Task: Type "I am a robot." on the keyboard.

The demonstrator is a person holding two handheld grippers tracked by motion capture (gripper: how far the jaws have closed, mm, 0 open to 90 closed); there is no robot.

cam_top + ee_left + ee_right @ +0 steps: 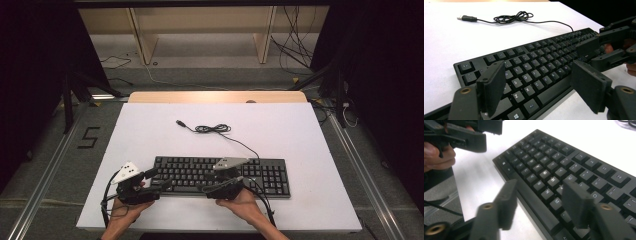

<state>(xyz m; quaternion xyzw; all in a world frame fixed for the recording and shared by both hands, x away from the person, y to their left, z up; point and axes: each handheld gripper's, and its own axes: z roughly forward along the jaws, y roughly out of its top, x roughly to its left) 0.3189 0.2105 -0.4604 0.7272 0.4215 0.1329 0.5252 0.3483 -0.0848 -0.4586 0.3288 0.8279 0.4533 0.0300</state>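
Note:
A black keyboard (260,172) lies on the white table top (150,130), near its front edge. Its thin black cable (212,129) is coiled behind it and ends in a loose USB plug (466,18). My left gripper (159,180) hovers at the keyboard's left end, and its jaws stand wide apart above the left-hand keys (524,75) with nothing between them. My right gripper (212,184) is over the front edge near the keyboard's middle. It is open above the space bar row (536,202) and holds nothing. The two grippers point toward each other.
A wooden strip (217,96) edges the table's far side. Beyond it are a wooden frame (145,40) and loose wires (295,50) on the floor. A black "5" mark (88,137) lies on the floor at the left. Bare white surface surrounds the keyboard.

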